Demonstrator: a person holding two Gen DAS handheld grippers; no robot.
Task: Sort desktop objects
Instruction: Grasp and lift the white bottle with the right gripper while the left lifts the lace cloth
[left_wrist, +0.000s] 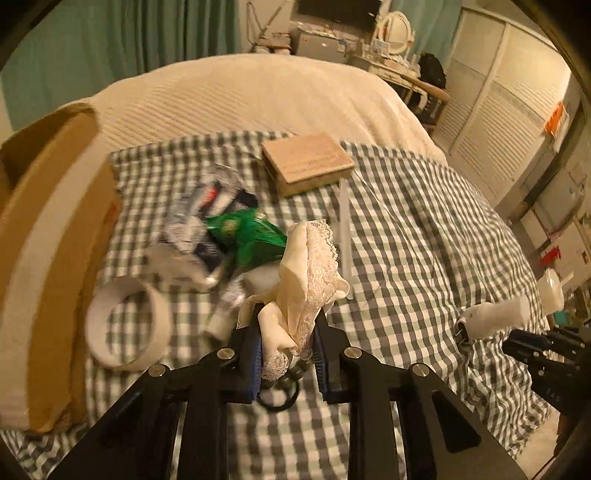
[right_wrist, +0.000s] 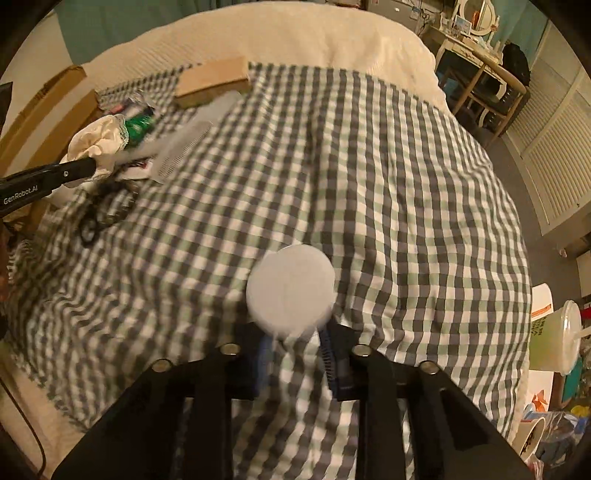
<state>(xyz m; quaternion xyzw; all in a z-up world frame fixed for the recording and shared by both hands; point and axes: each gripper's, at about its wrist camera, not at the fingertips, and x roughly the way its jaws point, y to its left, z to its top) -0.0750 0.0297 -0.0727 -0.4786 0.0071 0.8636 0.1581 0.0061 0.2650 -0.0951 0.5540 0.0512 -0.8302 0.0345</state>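
The left gripper (left_wrist: 286, 332) is clamped on a cream lace-trimmed cloth (left_wrist: 306, 273), held above the checked sheet (left_wrist: 424, 229). The right gripper (right_wrist: 293, 339) grips a white cylinder (right_wrist: 290, 290) over the sheet's near centre. The sheet covers a bed with a cream blanket (left_wrist: 236, 92) at the far end. A tape roll (left_wrist: 127, 323) lies near left; a tan box (left_wrist: 308, 160) lies far. Louvred doors (left_wrist: 506, 118) stand right.

"GenRobot.AI" on left gripper (right_wrist: 92, 168)

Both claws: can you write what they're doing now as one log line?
left claw: shut on lace cloth | right claw: shut on white roll | surface: checked blanket
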